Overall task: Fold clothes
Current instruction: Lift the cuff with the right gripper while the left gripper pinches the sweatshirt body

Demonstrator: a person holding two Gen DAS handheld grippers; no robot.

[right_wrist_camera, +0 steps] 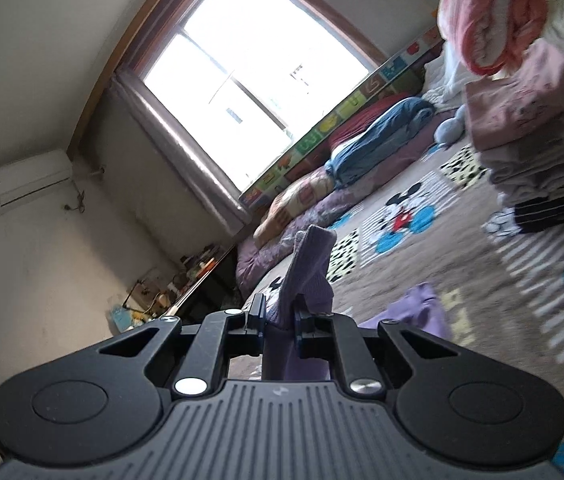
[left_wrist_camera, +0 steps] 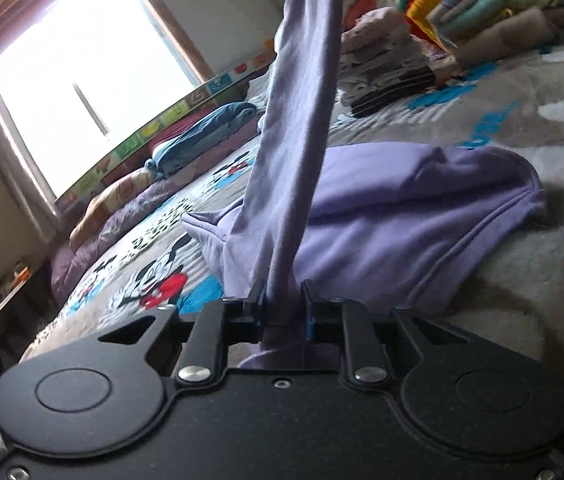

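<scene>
Nearest in the left wrist view, the left gripper (left_wrist_camera: pixel 282 300) has its jaws clamped on a strip of the purple garment (left_wrist_camera: pixel 402 232), a soft lilac knit with a faint sheen. From the pinch the strip runs taut toward 12 o'clock, where its stitched hem leaves the frame at the top edge (what holds that end is cut off). The rest of the garment lies bunched on the bed (left_wrist_camera: pixel 522 300) at 2 o'clock from the jaws, with rounded folds and a seamed edge curling at its far right.

In the right wrist view, the right gripper (right_wrist_camera: pixel 278 316) is likewise closed on purple cloth: a ribbed end pokes up between the fingers toward 12 o'clock, and more of the garment sags toward 3 o'clock onto the cartoon-print cover.

Farther off, at 1 o'clock in the left view, sits a stack (left_wrist_camera: pixel 386 76) of folded clothes in pinks, greys and black, with a yellow and pastel pile behind it. At 10 o'clock a blue bundle (left_wrist_camera: pixel 202 136) rests by the pillows, and beyond it the bright window (left_wrist_camera: pixel 82 92).
</scene>
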